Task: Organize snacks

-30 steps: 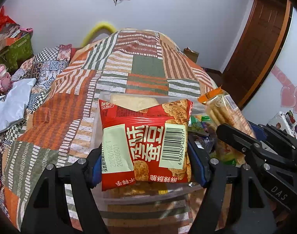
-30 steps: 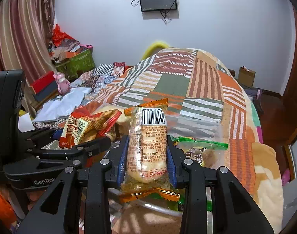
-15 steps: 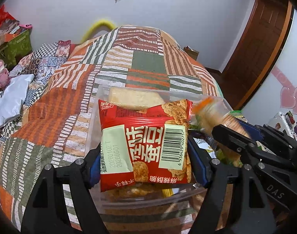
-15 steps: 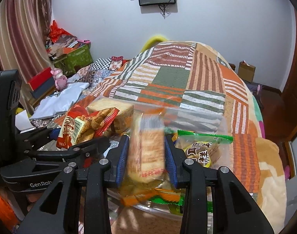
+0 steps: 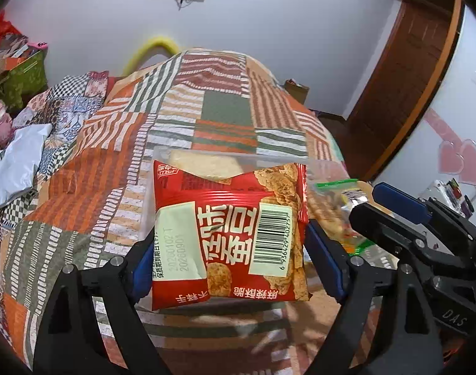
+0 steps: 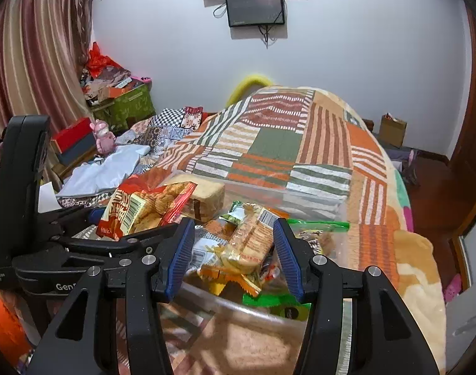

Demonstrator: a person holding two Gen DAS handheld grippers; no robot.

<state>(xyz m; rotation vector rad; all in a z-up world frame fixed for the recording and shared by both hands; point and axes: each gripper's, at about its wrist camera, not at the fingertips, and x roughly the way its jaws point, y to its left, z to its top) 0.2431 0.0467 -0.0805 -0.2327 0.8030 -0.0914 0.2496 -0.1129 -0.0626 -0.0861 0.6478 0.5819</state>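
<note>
My left gripper [image 5: 228,250] is shut on a red snack bag [image 5: 228,234] with a barcode, held above a clear plastic bin [image 5: 231,156] on the bed. The bag also shows in the right wrist view [image 6: 144,209]. My right gripper [image 6: 235,250] is open over the bin [image 6: 316,197]. An orange cracker pack [image 6: 247,243] lies loose in the bin between and below its fingers, on several other snack packets. A pale bread pack [image 6: 203,193] sits at the bin's far left. The right gripper also shows at the right of the left wrist view [image 5: 394,209].
The bin rests on a patchwork quilt [image 6: 285,143] covering the bed. A green-topped zip bag [image 6: 319,228] lies at the bin's right side. Boxes, a pink toy [image 6: 103,137] and a white cloth [image 6: 103,172] crowd the left. A wooden door [image 5: 403,78] stands right.
My right gripper opened and let go of the orange cracker pack, which dropped into the bin. The left gripper still holds the red bag and has moved little.
</note>
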